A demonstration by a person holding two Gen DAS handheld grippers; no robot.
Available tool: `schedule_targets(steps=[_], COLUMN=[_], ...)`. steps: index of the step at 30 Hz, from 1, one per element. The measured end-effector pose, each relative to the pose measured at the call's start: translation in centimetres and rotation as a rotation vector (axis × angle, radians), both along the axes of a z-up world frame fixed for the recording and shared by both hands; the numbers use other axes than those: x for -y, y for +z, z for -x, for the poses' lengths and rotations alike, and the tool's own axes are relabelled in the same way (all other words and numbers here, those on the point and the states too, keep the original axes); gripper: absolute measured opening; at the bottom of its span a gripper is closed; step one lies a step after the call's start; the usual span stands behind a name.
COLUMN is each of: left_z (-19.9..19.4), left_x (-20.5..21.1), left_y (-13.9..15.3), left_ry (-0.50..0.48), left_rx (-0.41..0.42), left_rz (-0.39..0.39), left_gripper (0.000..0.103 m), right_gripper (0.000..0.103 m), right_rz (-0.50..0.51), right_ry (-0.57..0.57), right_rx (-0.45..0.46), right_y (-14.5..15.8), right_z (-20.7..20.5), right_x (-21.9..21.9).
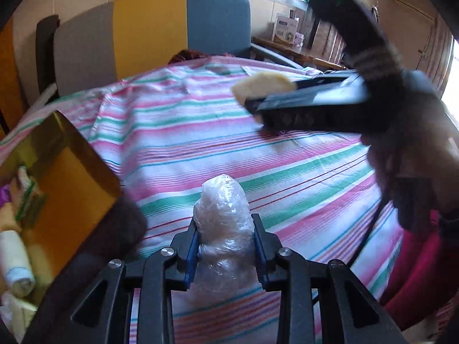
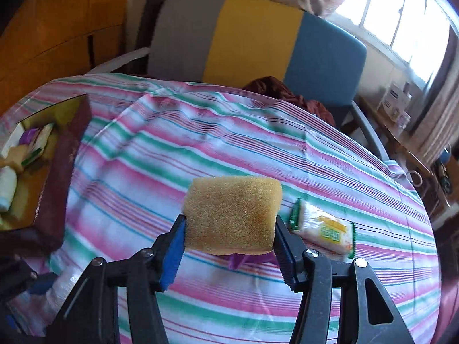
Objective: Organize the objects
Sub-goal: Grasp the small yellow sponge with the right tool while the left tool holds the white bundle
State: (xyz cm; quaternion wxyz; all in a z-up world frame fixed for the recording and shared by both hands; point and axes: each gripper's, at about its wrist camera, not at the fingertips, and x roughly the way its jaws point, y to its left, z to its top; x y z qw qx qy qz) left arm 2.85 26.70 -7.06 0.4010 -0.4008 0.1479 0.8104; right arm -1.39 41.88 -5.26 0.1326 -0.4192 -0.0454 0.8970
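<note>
Now carrying step: left tool (image 1: pixel 225 238) clamped on plastic-wrapped bundle (image 1: pixel 222 223); right tool (image 2: pixel 229 233) squeezing sponge (image 2: pixel 232 215). Next: drop both into box (image 1: pixel 71 172), lower-left of left view.

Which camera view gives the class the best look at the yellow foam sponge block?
The right wrist view: the yellow foam sponge block fills its centre, sharp, between the right gripper pads. The left wrist view shows only a blurred end of it, partly hidden behind that gripper.

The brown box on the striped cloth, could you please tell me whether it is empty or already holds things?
Holding things. The brown box shows several small packets and a white roll inside.
</note>
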Motion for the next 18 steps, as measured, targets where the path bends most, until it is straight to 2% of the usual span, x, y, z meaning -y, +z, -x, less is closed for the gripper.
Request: schedule_targets(steps=[9,13,18], left_z=[-1.1,-0.2,1.6], left_x=[4.6,7.1,9.8], left_y=[3.3,5.0,6.3], left_ry=[0.059,0.143,0.267], left_rx=[-0.024,-0.015,-0.022], left_rz=[-0.062,-0.106,-0.126], left_gripper=[0.032,0.032,0.032], right_gripper=[0.058,0.058,0.058], right_rz=[-0.110,-0.149,-0.164], right_ry=[0.137,0.164,0.146], right_rx=[-0.056,-0.074,-0.087], right_y=[0.2,0.4,0.5], right_z=[-1.1,-1.2,-1.1], right_x=[4.6,5.9,6.4])
